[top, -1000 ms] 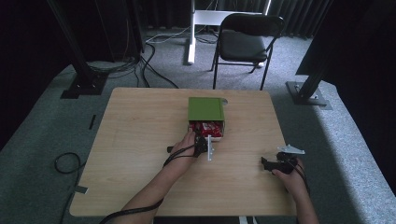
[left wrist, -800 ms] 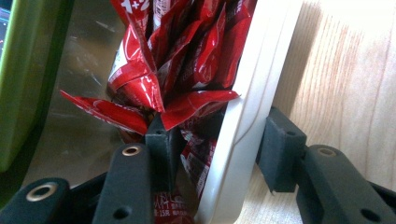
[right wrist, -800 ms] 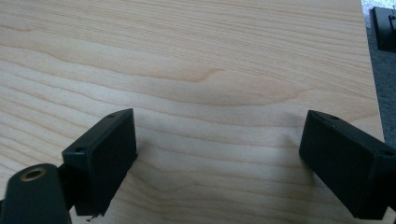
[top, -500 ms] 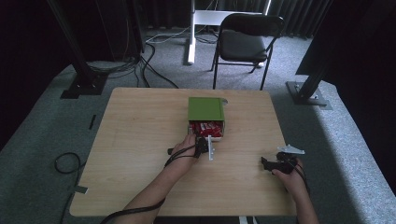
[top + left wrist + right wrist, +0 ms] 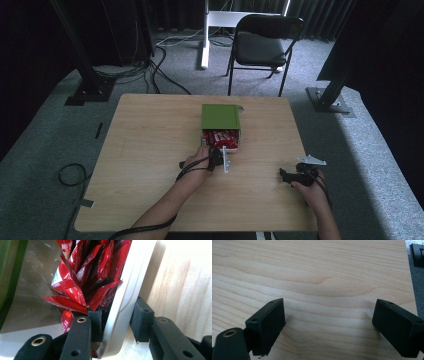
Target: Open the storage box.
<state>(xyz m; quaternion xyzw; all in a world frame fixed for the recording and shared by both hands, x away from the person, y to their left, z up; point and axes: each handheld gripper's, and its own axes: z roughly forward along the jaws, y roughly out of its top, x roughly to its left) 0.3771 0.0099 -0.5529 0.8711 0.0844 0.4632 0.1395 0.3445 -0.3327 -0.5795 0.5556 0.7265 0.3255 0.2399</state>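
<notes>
Nearest the person, the right gripper (image 5: 292, 176) is rested on the bare wooden table (image 5: 150, 150) near its right edge, well apart from the work; in the right gripper view its jaws are seen spread wide over plain wood, with nothing between them. Farther in, near the middle of the table, the left gripper (image 5: 218, 156) is set against the near wall of a white tray (image 5: 130, 290) — one jaw is placed inside the wall, among the packets, and the other outside it on the table side. The jaws have just been closing, and in the left gripper view the wall is seen clamped between them, so the tray is taken to be gripped by its rim. The tray is filled with red snack packets (image 5: 82, 277), crumpled and leaning against that wall. Beyond them the far part of the tray is covered by a green lid or sleeve (image 5: 220, 116), so that only the near end with the packets is exposed. As far as can be judged, the grasp on the tray is made, while the drawing of the tray fully out from under the green cover — or the handling of the packets themselves — is left to be done, and the right gripper is not yet brought into the work.
</notes>
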